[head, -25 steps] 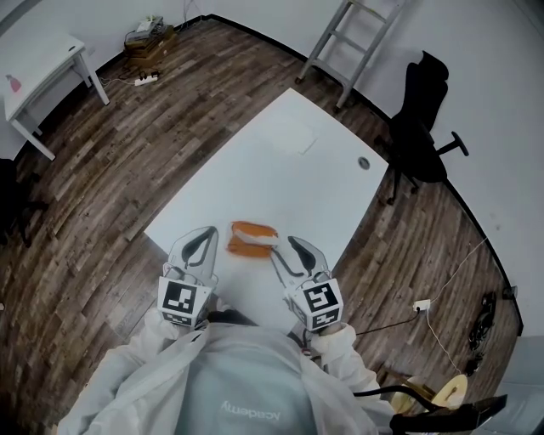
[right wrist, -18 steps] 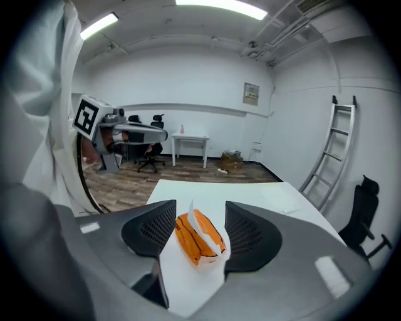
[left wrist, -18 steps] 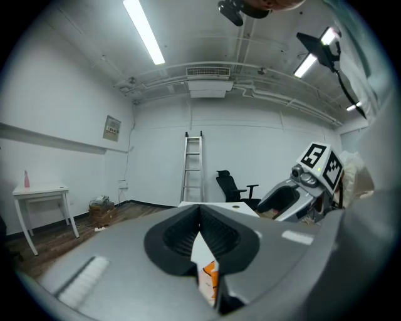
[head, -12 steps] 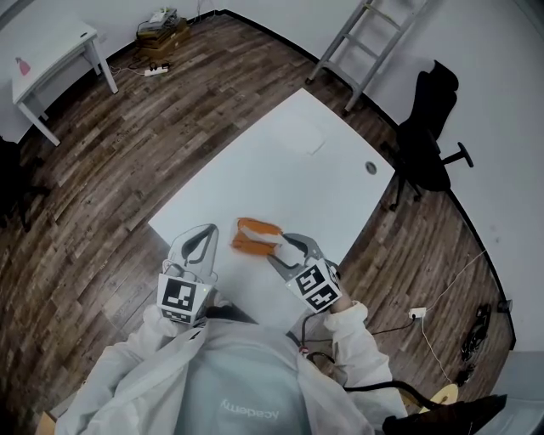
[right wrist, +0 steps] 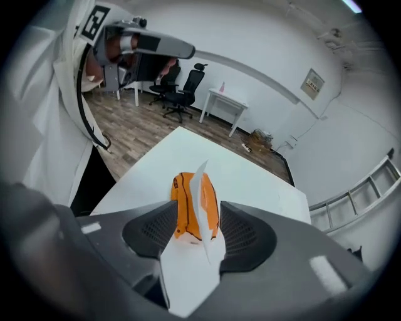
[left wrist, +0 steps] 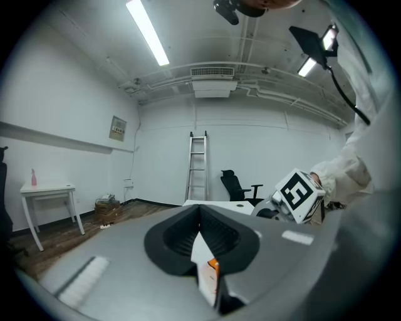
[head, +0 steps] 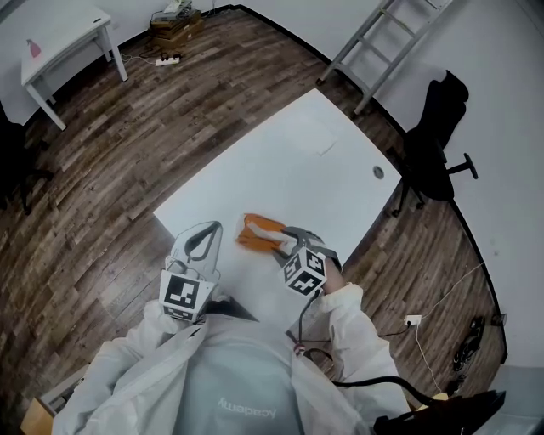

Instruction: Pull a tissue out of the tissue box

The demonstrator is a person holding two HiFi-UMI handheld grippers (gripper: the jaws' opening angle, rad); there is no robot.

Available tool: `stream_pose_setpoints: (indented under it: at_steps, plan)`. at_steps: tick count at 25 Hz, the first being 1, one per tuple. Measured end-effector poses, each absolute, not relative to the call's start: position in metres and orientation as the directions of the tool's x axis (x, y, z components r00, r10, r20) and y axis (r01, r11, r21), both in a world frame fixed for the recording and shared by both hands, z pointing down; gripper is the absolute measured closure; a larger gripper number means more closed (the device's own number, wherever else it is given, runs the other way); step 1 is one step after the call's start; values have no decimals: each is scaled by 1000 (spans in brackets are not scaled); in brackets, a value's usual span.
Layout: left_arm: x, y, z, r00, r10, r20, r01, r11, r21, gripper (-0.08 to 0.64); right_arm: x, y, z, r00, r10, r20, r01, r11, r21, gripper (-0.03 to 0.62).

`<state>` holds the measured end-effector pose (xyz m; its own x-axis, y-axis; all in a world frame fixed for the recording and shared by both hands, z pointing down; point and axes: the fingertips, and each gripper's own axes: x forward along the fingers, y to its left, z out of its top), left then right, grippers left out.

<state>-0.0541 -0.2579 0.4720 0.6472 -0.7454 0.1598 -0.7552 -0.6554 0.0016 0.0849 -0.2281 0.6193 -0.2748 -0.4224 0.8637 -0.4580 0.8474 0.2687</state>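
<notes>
An orange tissue pack (head: pixel 259 231) lies on the white table (head: pixel 280 161) near its front edge. In the right gripper view a white tissue (right wrist: pixel 202 182) stands up like a fin from the pack (right wrist: pixel 188 210). My right gripper (head: pixel 280 240) tilts steeply down over the pack's near end. Its jaws have just been opening wide, then easing in slightly. They straddle the pack and tissue (right wrist: pixel 197 212) without pressing on either. My left gripper (head: pixel 206 230) hovers left of the pack with its fingertips together (left wrist: pixel 200 210) and nothing between them.
A flat white sheet (head: pixel 316 136) and a round cable hole (head: pixel 378 172) sit at the table's far end. Beyond it stand a ladder (head: pixel 374 42) and a black office chair (head: pixel 438 127). A small white side table (head: pixel 68 42) and boxes (head: pixel 174 21) stand far left.
My right gripper has dropped and rolled, tipping from beside the pack to down over it with wider jaws. My left gripper has stayed where it was.
</notes>
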Motion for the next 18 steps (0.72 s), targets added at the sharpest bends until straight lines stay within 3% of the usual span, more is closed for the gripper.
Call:
stream_pose_setpoints:
  at_steps: [18]
  plan:
    - [-57,-255,475,634,-757,160,-767,-641,8,560,82,-241,660,-220,-341,914,-399,887,235,440]
